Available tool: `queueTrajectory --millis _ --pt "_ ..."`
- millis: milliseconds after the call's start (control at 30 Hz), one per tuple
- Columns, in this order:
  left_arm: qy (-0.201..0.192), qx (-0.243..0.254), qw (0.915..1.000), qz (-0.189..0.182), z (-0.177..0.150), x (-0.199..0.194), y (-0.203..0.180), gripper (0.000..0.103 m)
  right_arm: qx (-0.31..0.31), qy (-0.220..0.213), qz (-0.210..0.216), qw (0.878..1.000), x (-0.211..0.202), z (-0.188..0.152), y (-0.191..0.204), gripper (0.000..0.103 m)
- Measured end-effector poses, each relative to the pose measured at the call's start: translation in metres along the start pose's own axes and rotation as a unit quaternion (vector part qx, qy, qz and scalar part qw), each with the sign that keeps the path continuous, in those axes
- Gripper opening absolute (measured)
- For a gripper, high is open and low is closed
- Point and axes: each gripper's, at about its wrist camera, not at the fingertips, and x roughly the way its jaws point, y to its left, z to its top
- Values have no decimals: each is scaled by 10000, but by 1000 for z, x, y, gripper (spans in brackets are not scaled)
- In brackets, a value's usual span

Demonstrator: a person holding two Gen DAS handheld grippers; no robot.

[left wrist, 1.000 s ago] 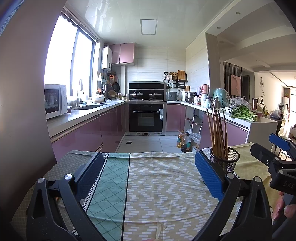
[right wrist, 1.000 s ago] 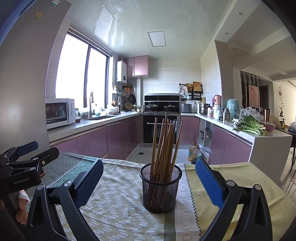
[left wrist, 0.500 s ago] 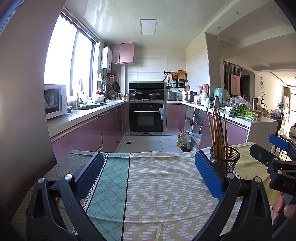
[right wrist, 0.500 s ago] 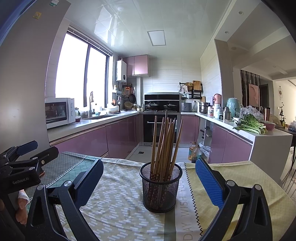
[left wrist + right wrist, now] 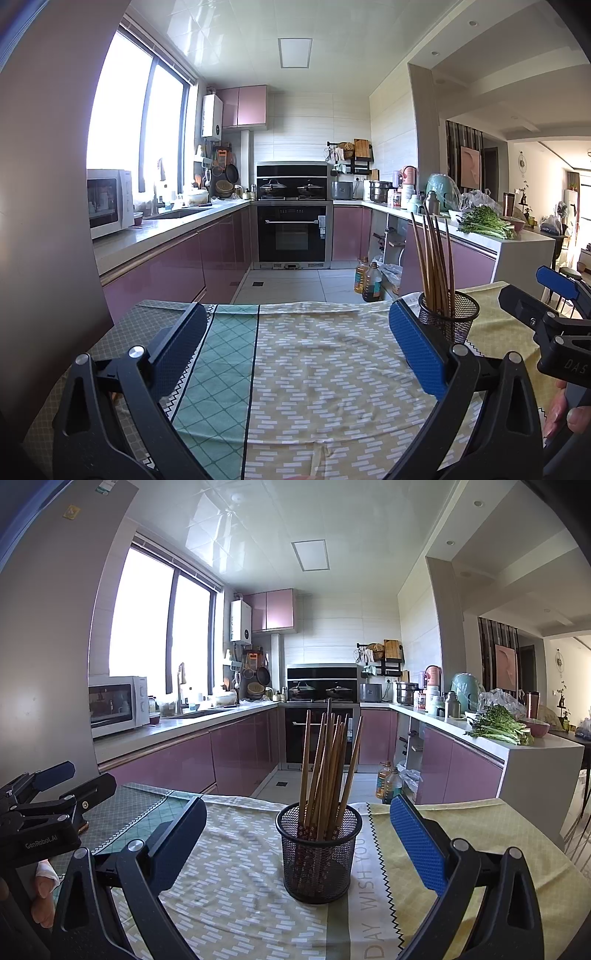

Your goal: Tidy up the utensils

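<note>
A black mesh cup [image 5: 318, 853] stands upright on the patterned tablecloth [image 5: 236, 897], holding several wooden chopsticks [image 5: 327, 760] that lean to different sides. My right gripper [image 5: 297, 827] is open, its fingers on either side of the cup and a little short of it, with nothing held. In the left wrist view the same mesh cup [image 5: 451, 318] and chopsticks [image 5: 434, 262] sit just beyond the right finger. My left gripper [image 5: 295, 332] is open over bare cloth, holding nothing. Each gripper appears at the edge of the other's view.
The tablecloth [image 5: 295, 369] covers a table that ends at the far edge, with the kitchen floor beyond. Pink cabinets, a microwave [image 5: 118, 705] and an oven [image 5: 291, 229] line the room. Greens [image 5: 498, 727] lie on the right counter. A hand [image 5: 570, 410] grips the right tool.
The right gripper has edged slightly closer to the mesh cup, which sits a touch lower in its view. The left gripper is almost still.
</note>
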Motion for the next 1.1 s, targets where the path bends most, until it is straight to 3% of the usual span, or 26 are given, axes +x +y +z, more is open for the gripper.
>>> queueTrajectory --millis 1100 --pt "21 13 10000 -2 1 -1 -1 97 48 -5 -31 10000 0 -1 3 96"
